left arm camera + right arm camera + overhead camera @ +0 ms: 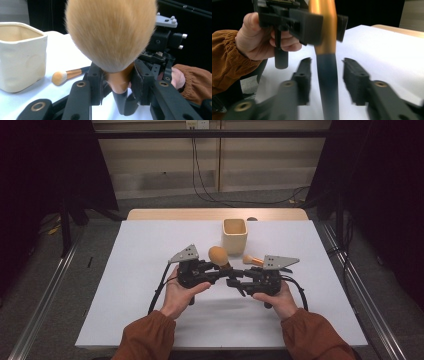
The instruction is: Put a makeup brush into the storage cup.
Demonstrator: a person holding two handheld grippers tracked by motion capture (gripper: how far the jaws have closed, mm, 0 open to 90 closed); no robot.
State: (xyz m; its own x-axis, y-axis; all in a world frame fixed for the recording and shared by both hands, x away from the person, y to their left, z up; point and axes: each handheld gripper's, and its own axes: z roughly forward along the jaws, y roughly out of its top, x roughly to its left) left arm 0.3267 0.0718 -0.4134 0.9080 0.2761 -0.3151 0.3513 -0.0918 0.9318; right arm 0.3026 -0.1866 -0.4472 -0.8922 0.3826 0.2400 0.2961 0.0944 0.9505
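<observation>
We see the left gripper clamped on the copper ferrule of the big makeup brush, bristles up, black handle pointing down toward the table; it sits mid-table, slightly nearer the front edge. That grip by the neck likely keeps the fluffy head clear and leaves the handle free for the other tool. The right gripper has its jaws wide apart on either side of that handle, not touching it as far as we can tell, though that view is blurred. We judge this a hand-over or regrip setup. Both hands are low, palms curled round the grips, tools facing each other tip to tip. The cream cup stands near the back edge, open, probably the target. 1 small brush lies flat just beside it.
</observation>
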